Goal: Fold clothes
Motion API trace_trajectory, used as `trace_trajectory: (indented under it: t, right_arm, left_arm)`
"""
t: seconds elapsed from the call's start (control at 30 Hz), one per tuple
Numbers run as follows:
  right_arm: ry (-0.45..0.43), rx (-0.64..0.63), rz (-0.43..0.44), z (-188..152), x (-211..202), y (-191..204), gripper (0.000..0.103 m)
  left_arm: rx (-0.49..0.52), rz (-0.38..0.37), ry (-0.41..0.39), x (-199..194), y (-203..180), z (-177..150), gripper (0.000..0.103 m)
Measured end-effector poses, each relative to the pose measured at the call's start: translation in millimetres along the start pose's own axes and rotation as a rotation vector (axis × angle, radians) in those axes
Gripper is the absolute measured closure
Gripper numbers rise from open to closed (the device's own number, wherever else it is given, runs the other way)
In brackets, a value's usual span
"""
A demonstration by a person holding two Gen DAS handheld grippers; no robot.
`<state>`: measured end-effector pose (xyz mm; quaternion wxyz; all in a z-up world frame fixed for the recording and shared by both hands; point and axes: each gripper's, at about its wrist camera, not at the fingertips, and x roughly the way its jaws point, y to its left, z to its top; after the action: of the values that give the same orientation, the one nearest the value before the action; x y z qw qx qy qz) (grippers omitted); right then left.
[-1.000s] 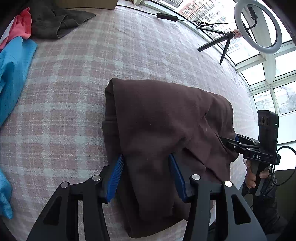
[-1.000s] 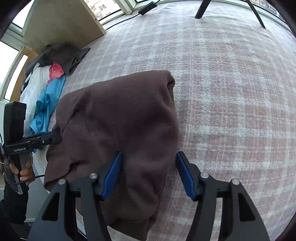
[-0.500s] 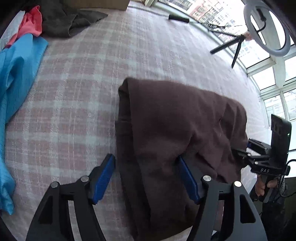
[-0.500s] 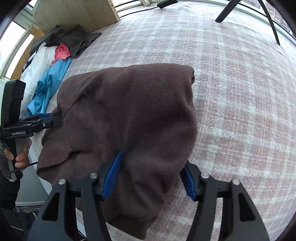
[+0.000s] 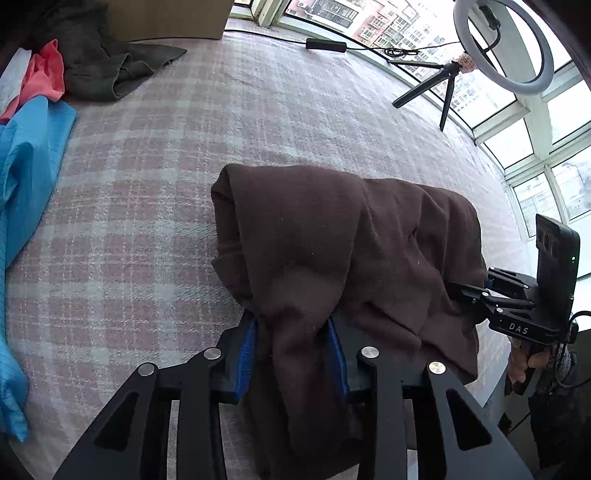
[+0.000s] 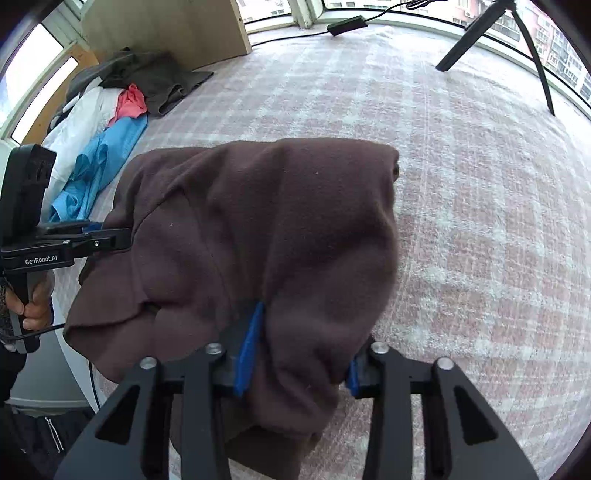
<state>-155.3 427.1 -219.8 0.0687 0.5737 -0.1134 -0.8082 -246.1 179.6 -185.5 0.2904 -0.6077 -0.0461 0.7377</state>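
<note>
A dark brown garment (image 5: pixel 332 240) lies folded on the pink plaid bed cover (image 5: pixel 147 229), its near edge hanging over the bed's side. My left gripper (image 5: pixel 291 326) is closing, and its blue pads squeeze a bunched fold at the garment's near left end. In the right wrist view the same brown garment (image 6: pixel 258 221) fills the middle. My right gripper (image 6: pixel 306 343) is closing too, with its pads pinching the near right end. Each hand-held unit also shows at the edge of the other's view, with a hand on its grip.
A blue garment (image 5: pixel 26 177), a pink one (image 5: pixel 44 74) and a dark grey one (image 5: pixel 110 70) are piled at the bed's far left. A ring light on a small tripod (image 5: pixel 502 40) stands at the far right by the windows. A wooden board (image 6: pixel 166 33) leans behind the pile.
Both pairs of jaws have narrowed from wide apart to pinching the brown cloth, which now bunches up between the pads. Both hands have stayed in place.
</note>
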Motion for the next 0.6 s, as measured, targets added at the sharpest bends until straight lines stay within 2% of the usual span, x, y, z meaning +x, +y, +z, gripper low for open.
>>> trace_trajectory:
  t: [0.27, 0.47, 0.6]
  right_arm:
    - [-0.060, 0.063, 0.016, -1, -15, 1, 0.079]
    - [-0.117, 0.076, 0.050, 0, -45, 9, 0.081]
    - [-0.167, 0.098, 0.046, -1, -75, -1, 0.081]
  left_arm:
    - [0.022, -0.006, -0.039, -20, -11, -5, 0.078]
    - [0.079, -0.041, -0.069, -42, -38, -1, 0.078]
    - [0.149, -0.072, -0.086, -48, -72, 14, 0.078]
